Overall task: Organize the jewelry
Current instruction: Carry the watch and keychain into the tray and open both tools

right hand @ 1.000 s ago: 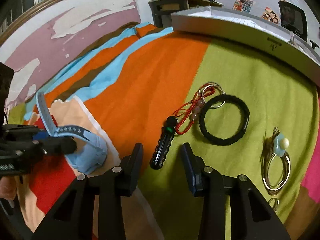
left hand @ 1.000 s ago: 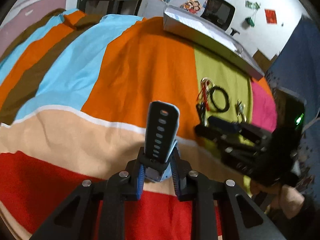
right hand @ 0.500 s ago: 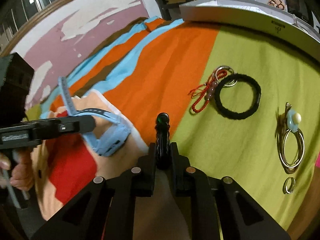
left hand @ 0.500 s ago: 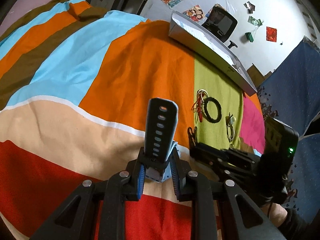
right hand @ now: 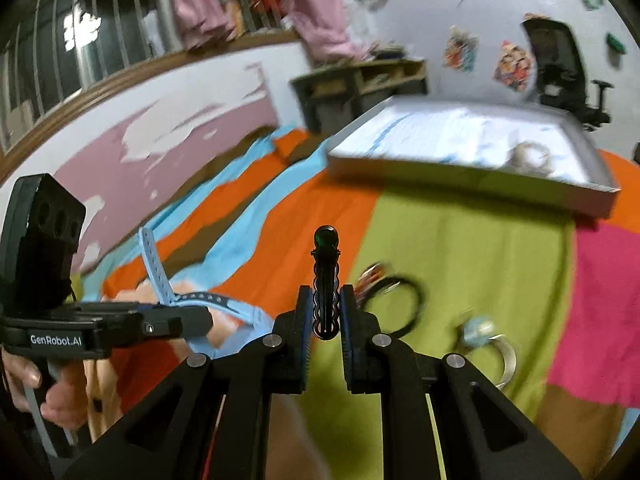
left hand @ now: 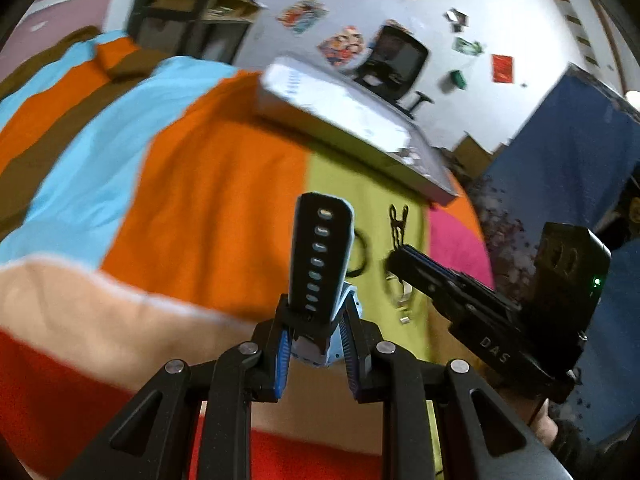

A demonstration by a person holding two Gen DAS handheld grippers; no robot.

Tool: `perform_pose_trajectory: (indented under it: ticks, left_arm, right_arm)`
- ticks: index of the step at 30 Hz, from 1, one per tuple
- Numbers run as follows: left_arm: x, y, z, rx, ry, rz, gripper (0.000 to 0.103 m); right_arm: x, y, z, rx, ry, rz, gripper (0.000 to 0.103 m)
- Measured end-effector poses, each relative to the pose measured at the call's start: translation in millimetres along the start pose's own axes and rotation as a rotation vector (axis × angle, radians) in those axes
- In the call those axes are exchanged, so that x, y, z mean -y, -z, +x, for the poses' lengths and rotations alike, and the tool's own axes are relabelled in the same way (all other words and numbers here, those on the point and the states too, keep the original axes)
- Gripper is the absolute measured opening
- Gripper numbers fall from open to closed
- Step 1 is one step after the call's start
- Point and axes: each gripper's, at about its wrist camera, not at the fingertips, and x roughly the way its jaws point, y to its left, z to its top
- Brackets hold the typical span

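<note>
Both grippers now carry a piece lifted clear of the striped bedspread [right hand: 460, 248], facing the grey tray [right hand: 472, 168] at the far side.

The whole view has swung upward since a second ago: the tray, then only a far edge, now shows its pale lined floor in the right wrist view, so the deposit looks like the next step. The left gripper [left hand: 318, 336] stays pinched on the light-blue watch strap [left hand: 320, 256], which stands upright between its pads. The right gripper [right hand: 325, 316], spread over the bed a second ago, is now pressed onto the black wavy hair clip [right hand: 326, 276] and holds it raised. Left behind on the green stripe, near right, lie the black cord bracelet [right hand: 394, 306], blurred, and the silver bangle [right hand: 500, 356].
</note>
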Motion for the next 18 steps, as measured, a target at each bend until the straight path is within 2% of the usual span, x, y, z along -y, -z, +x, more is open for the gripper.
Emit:
perform_pose_trajectory:
  ticks: [6, 9, 12, 15, 18]
  left_arm:
    - [35, -48, 25, 0.052, 0.023, 0.050, 0.021]
    - [50, -78, 39, 0.091, 0.034, 0.064, 0.021]
    - [64, -112, 57, 0.134, 0.039, 0.081, 0.021]
    - [78, -140, 75, 0.171, 0.043, 0.100, 0.021]
    - [91, -164, 104, 0.174, 0.024, 0.121, 0.021]
  right_arm:
    - [59, -37, -37, 0.135, 0.145, 0.029, 0.012]
    - [94, -57, -40, 0.173, 0.215, 0.036, 0.012]
    - [132, -80, -31, 0.186, 0.282, 0.035, 0.012]
    - [151, -93, -21, 0.194, 0.304, 0.051, 0.012]
    - [168, -98, -4, 0.159, 0.319, 0.063, 0.012]
